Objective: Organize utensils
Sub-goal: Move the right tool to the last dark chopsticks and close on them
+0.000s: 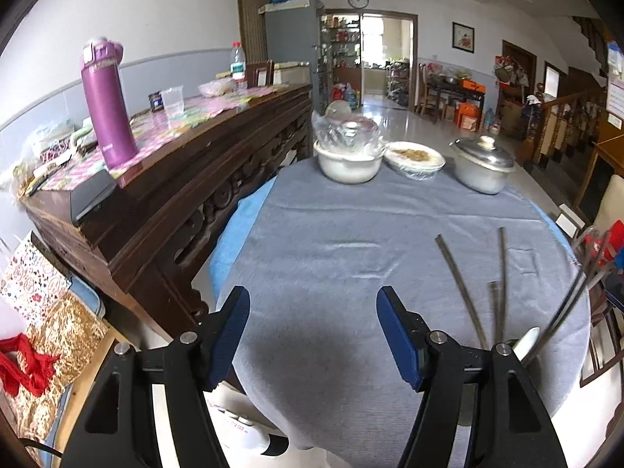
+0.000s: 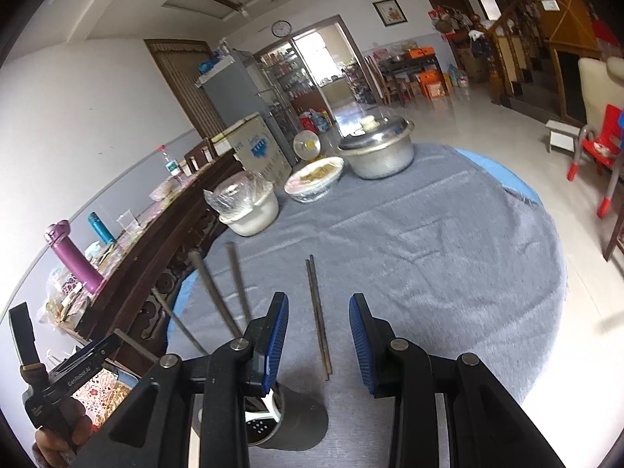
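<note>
A pair of chopsticks (image 2: 319, 314) lies flat on the grey cloth (image 2: 429, 257), between my right claw's (image 2: 319, 345) spread fingers, untouched. More chopsticks (image 2: 218, 296) stand in the holder (image 2: 269, 421) beside it. My left claw (image 1: 313, 337), spread and empty, reads "GenRobot.AI".

My right gripper (image 2: 319, 335) hangs open over a pair of chopsticks (image 2: 319, 312) lying on the grey-clothed desk (image 2: 429, 253).
</note>
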Available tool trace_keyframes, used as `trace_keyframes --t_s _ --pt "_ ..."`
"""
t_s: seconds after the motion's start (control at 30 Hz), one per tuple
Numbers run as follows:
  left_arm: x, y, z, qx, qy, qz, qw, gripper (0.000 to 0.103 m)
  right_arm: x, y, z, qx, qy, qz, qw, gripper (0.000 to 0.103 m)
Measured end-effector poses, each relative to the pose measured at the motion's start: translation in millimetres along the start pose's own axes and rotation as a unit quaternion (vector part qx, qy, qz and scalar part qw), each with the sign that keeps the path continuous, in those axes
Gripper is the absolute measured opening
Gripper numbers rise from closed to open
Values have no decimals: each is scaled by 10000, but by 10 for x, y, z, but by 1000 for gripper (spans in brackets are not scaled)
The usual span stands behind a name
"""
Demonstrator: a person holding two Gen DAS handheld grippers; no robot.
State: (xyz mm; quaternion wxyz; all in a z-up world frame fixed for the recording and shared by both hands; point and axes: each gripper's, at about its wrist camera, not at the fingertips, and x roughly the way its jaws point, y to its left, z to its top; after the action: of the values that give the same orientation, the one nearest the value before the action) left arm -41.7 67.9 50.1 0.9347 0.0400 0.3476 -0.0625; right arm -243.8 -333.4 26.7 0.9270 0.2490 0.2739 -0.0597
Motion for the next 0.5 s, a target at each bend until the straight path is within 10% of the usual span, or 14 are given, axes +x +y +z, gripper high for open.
trace_keyframes --t_s 0.5 --pt "800 67 -181 -85 923 136 9956 68 1234 -502 58 399 1257 638 9892 35"
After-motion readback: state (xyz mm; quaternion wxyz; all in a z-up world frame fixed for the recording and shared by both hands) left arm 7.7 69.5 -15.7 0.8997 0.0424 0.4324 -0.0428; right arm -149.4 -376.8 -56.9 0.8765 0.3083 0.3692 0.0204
